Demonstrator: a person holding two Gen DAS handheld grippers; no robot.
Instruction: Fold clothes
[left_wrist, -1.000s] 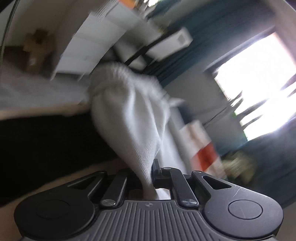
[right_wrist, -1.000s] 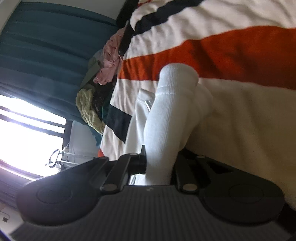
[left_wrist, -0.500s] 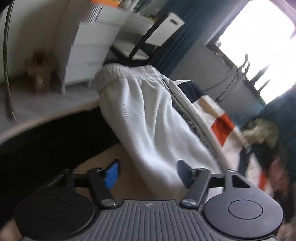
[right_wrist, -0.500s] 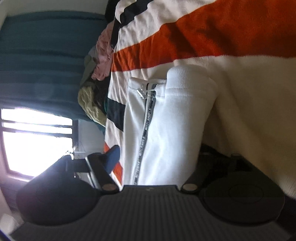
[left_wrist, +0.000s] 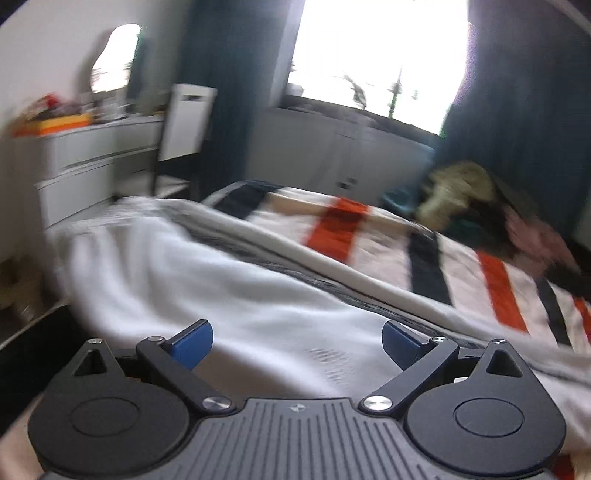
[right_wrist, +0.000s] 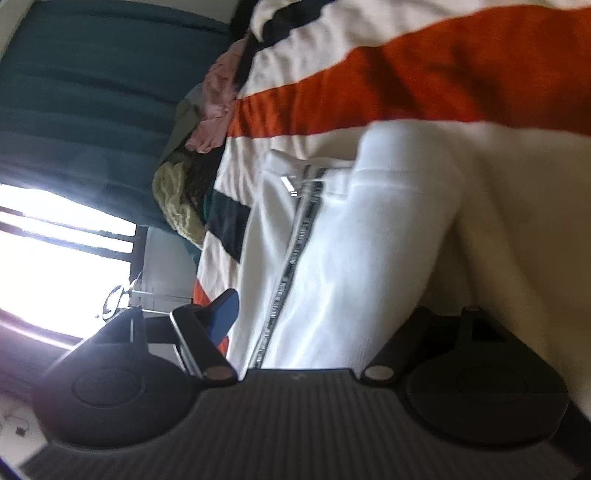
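Left wrist view: the left gripper (left_wrist: 297, 341) has its blue-padded fingers (left_wrist: 192, 344) spread wide apart and holds nothing. The white trousers (left_wrist: 236, 295) lie on the bed (left_wrist: 491, 280) directly ahead of and below the fingers, one leg running away toward the near-left corner of the mattress. The picture is smeared by motion, so I cannot tell whether the pads touch the cloth. The risk here is the bed's edge: the cloth reaches close to it, and a push or a loose pinch could slide the fabric off toward the floor. A grab taken through this blur might also catch only the top layer, so the layers would shear apart when lifted.

Right wrist view: the right gripper (right_wrist: 314, 317) is also open; one finger (right_wrist: 221, 314) stands clear on the window side, while the other is hidden in shadow beside the trousers (right_wrist: 343, 258). The cloth lies between the fingers, unclamped, on the striped blanket (right_wrist: 424, 85). The taped side seam (right_wrist: 291, 266) runs crooked and the cuff end (right_wrist: 399, 155) is bunched, so folding now would likely press in a skewed crease. Closing deep could pinch the blanket too and drag it along. The laundry pile (right_wrist: 184, 192) is well apart and no hazard.
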